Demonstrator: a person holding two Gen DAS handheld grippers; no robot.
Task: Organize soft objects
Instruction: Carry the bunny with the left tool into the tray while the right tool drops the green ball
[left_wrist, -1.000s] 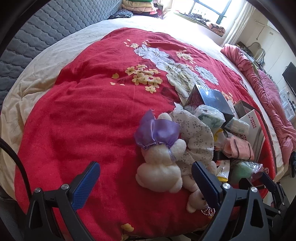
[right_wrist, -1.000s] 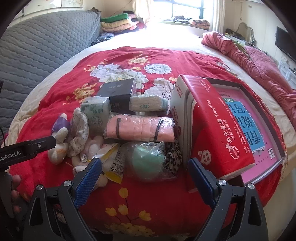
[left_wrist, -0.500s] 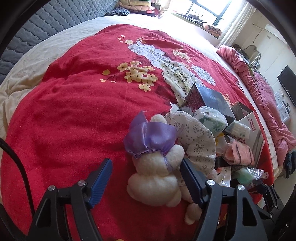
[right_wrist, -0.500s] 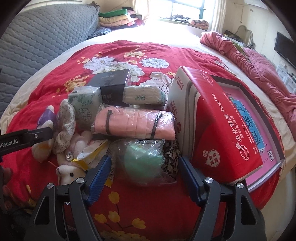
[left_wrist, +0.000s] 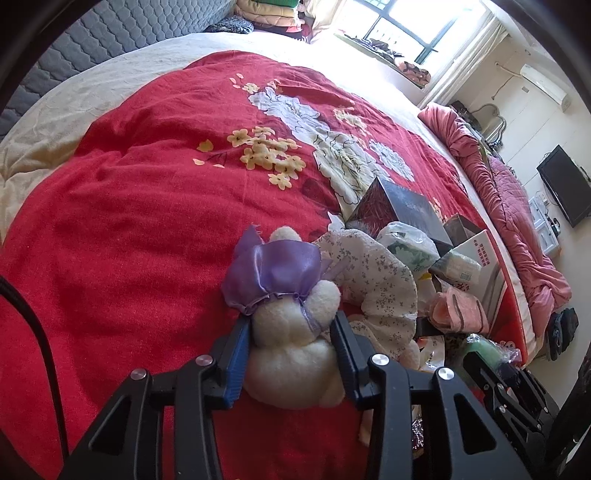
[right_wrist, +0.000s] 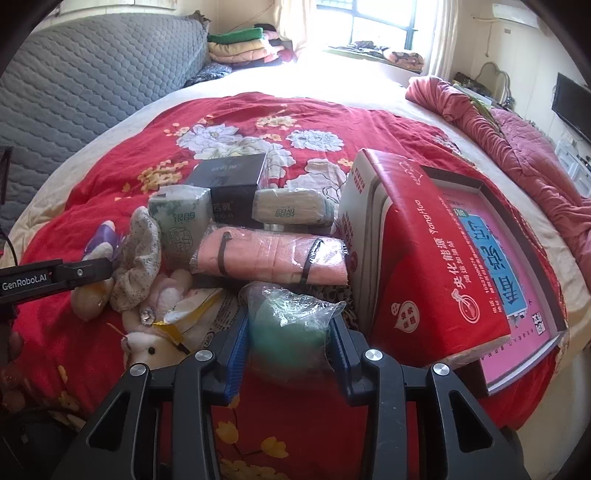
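While both sets of jaws are closing, each has a soft item between its blue pads. Left hand-held gripper (left_wrist: 291, 350): narrowed onto the cream plush bunny w/ purple satin bow (left_wrist: 291, 332), pads touching both sides of its body; bunny lies on the red floral bedspread (left_wrist: 129, 221) w/ head and bow just ahead of the fingertips. Just right of that gripper is a white floral-print fabric piece (left_wrist: 380, 280), touching the bunny. Further right and ahead: black glossy box (left_wrist: 402, 206) and a pile of wrapped packs.

Right hand-held gripper (right_wrist: 288, 343): narrowed onto the green round soft item in crinkled clear plastic bag (right_wrist: 291, 325), pads pressing the bag on both sides; bag rests on the bedspread. Directly ahead of it is a pink folded cloth in clear wrap w/ black bands (right_wrist: 269, 258); beyond that, two green-print tissue packs (right_wrist: 181, 225) and the black box. Right of the gripper, close beside the bag: a big red cardboard box w/ white lettering (right_wrist: 424, 266), tilted. Left of the gripper: a small pink-white plush (right_wrist: 147, 343) and a yellow-edged wrapper, then the left gripper's black arm.
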